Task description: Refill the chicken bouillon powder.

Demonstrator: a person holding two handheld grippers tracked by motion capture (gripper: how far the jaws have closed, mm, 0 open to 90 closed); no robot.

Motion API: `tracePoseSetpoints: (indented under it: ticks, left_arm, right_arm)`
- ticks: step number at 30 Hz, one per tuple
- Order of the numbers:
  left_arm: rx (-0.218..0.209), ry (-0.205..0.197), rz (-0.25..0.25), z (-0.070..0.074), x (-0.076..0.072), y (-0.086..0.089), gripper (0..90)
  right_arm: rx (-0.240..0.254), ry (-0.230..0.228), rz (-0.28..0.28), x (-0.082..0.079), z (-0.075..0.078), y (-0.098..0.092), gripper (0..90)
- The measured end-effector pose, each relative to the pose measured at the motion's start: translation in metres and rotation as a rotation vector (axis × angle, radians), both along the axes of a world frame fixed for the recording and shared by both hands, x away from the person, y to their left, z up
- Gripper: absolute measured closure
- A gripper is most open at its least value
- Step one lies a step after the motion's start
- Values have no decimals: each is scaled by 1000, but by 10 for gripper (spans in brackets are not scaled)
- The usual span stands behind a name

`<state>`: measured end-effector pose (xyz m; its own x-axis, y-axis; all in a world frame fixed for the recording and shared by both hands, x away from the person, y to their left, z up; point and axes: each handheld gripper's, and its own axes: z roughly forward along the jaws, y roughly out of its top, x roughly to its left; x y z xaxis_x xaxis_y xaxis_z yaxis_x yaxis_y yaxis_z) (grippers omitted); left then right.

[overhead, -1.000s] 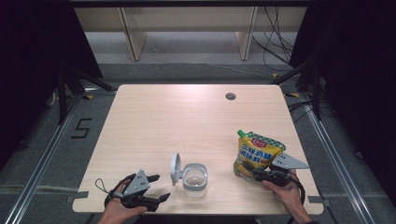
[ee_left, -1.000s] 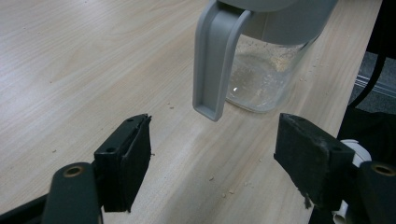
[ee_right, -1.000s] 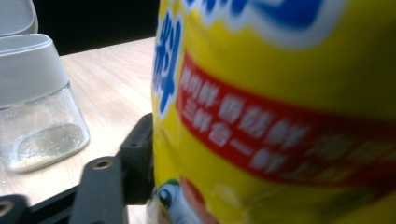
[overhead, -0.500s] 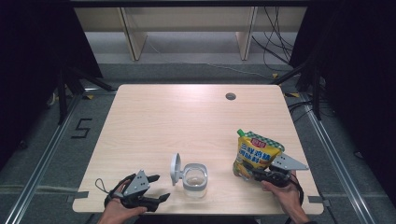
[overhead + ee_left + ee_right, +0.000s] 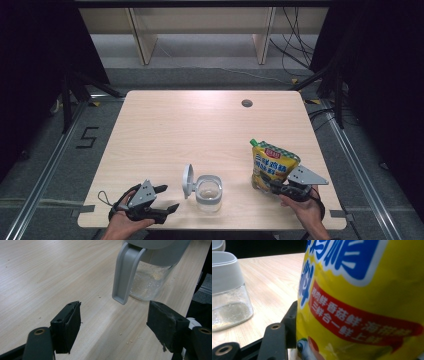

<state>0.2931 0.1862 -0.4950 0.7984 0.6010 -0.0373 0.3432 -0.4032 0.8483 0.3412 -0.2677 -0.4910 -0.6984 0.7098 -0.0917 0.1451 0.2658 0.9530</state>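
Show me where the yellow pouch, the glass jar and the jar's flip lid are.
yellow pouch (image 5: 274,167): high view, on its printed front.
glass jar (image 5: 208,192): high view, on its clear body.
flip lid (image 5: 188,179): high view, on the raised grey lid left of the jar.

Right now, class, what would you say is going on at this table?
A person at a wooden table works a hand-held gripper in each hand. The right hand-held gripper is at the foot of an upright yellow seasoning pouch; its jaws have just been closing, with the pouch between them. The left hand-held gripper rests open on the table, holding nothing, beside a clear glass jar whose grey flip lid stands open. A few crumbs lie in the jar.
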Motion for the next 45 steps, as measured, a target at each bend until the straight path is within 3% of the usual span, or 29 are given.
tracePoseSetpoints:
  ticks: [5,6,7,8,10,11,15,19,21,23,24,27,28,29,30,33,34,35,38,40,44,45]
  left_arm:
    - [37,-5,-9,0,1,2,263]
    - [5,1,-1,0,1,1,263]
    - [5,0,8,0,0,1,262]
    - [4,1,5,0,1,1,262]
    - [8,-4,3,-1,0,0,262]
    - [12,-9,-2,-1,1,0,262]
    - [25,-19,-19,-1,2,1,259]
    - [7,5,7,-2,1,0,253]
    - [17,-14,-11,-1,3,2,247]
    - [-11,12,24,-2,1,0,238]
    - [2,11,21,-1,1,1,232]
    - [-19,12,19,-2,1,0,227]
    - [17,8,10,-1,3,3,224]
    - [25,12,4,0,3,3,223]
    - [6,6,10,-2,3,2,221]
    - [19,13,18,-1,2,2,217]
    - [18,14,17,-1,2,2,214]
    - [29,13,11,-1,3,3,213]
    - [15,11,18,-2,2,2,213]
    - [12,18,12,-2,2,1,213]
    - [12,17,12,-2,2,1,213]
    - [18,14,7,-2,2,1,213]
  right_arm:
    - [-53,-52,1,-7,9,4,466]
    - [-71,-69,-1,-9,12,5,466]
    - [-101,-81,-9,-13,15,7,466]
    - [-137,-121,0,-14,18,8,466]
    - [-165,-142,-3,-20,22,11,466]
    - [-218,-164,13,-23,25,11,466]
    - [-317,-221,30,-32,32,18,466]
    - [-369,-262,40,-36,35,24,467]
    - [-426,-294,43,-39,37,28,467]
    - [-470,-309,52,-42,38,32,467]
    - [-479,-311,53,-44,38,34,467]
    - [-534,-333,64,-48,39,40,467]
    - [-547,-341,73,-49,39,42,467]
    - [-564,-356,82,-49,40,43,467]
    - [-566,-353,79,-52,41,45,467]
    - [-653,-429,101,-56,45,51,467]
    - [-659,-410,88,-60,44,54,467]
    - [-700,-453,103,-59,45,55,467]
    - [-744,-461,96,-64,43,61,468]
    - [-804,-506,114,-64,42,65,468]
    - [-874,-560,145,-66,45,71,468]
    - [-862,-545,128,-68,43,72,468]
